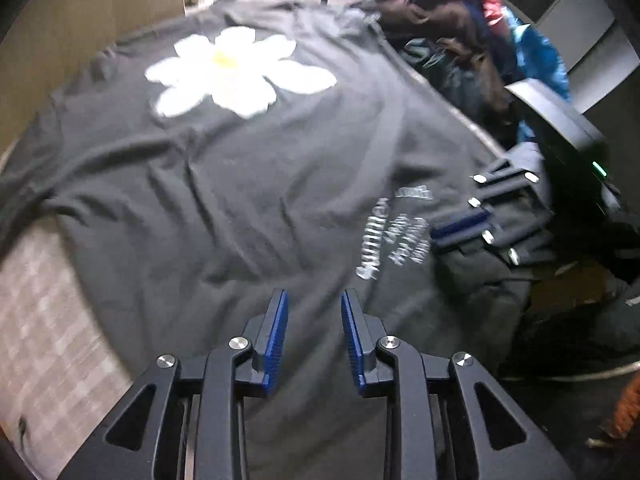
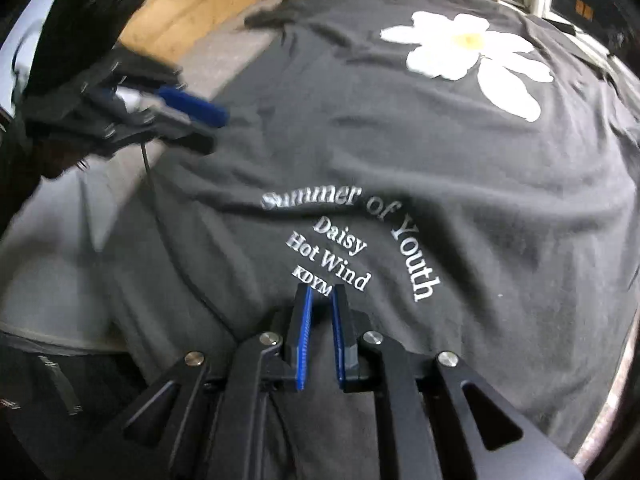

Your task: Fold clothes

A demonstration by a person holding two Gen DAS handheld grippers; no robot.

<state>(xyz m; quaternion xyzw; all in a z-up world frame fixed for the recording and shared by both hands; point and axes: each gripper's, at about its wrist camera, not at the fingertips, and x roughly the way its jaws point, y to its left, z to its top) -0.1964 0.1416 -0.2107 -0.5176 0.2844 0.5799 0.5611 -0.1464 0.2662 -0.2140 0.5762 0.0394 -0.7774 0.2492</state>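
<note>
A black T-shirt point(image 1: 224, 184) with a white daisy print point(image 1: 236, 72) and white lettering point(image 1: 400, 236) lies spread over a round table. It also shows in the right wrist view point(image 2: 400, 160), with the daisy point(image 2: 472, 52) at the far right and the lettering point(image 2: 352, 240) just ahead. My left gripper point(image 1: 314, 300) is open and empty above the shirt's near part. My right gripper point(image 2: 322, 292) is open a little and empty over the lettering; it also shows in the left wrist view point(image 1: 464, 228) at the right. The left gripper shows blurred in the right wrist view point(image 2: 192, 108).
A pile of other clothes point(image 1: 472, 40), brown, blue and pink, lies at the table's far right. A checked tablecloth point(image 1: 44, 320) shows at the left. The table rim point(image 2: 616, 392) runs at the right. A wooden board point(image 2: 188, 4) stands behind.
</note>
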